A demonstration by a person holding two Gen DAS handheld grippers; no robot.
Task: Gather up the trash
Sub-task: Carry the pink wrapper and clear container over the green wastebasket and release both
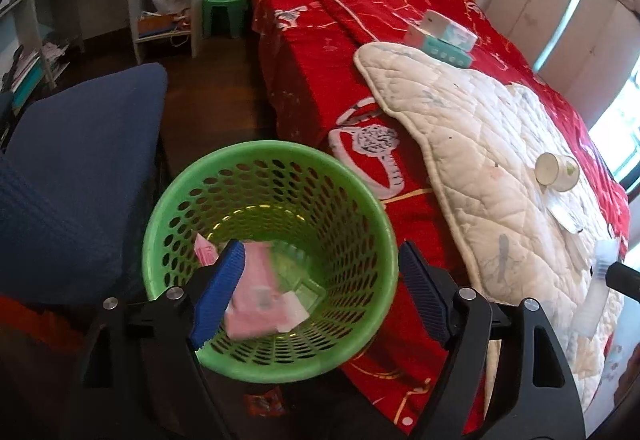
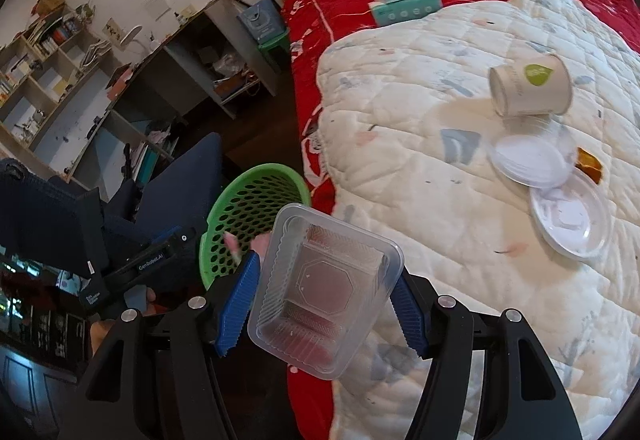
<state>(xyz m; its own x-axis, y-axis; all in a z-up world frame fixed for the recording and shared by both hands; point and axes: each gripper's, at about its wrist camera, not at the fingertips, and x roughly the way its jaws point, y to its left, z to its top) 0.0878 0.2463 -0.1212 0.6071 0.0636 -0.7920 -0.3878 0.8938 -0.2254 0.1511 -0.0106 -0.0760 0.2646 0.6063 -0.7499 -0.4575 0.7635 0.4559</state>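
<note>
Left wrist view: the left gripper (image 1: 320,294) hangs over the green basket (image 1: 224,176), jaws spread apart and released, nothing pressed between the blue pads (image 1: 218,296); a pink wrapper (image 1: 260,298) shows blurred inside the basket, beside the left pad and partly covered by it, so whether it lies on the bottom cannot be told. A clear piece of plastic (image 1: 298,272) at the basket bottom is hard to make out. The basket stands on the floor against the red bedspread (image 1: 320,52), with a blue chair (image 1: 80,168) at 9 o'clock. On the white quilt (image 1: 472,144), at 3 o'clock, lies a paper cup (image 1: 558,169) on its side; the tissue packs (image 1: 442,38) sit at 1 o'clock. The other gripper enters only as a dark, cut-off tip at the right edge. Right wrist view: the right gripper (image 2: 320,306) is clenched on a clear plastic tray (image 2: 324,290), a pad on each side, the tray open toward the camera and hiding part of the quilt and bedspread behind it. The basket, half hidden by the tray and the left gripper's body, lies at 10 o'clock. White lids (image 2: 570,218) and a small brown scrap (image 2: 588,164), too small to identify, rest near the cup at 2 o'clock
</note>
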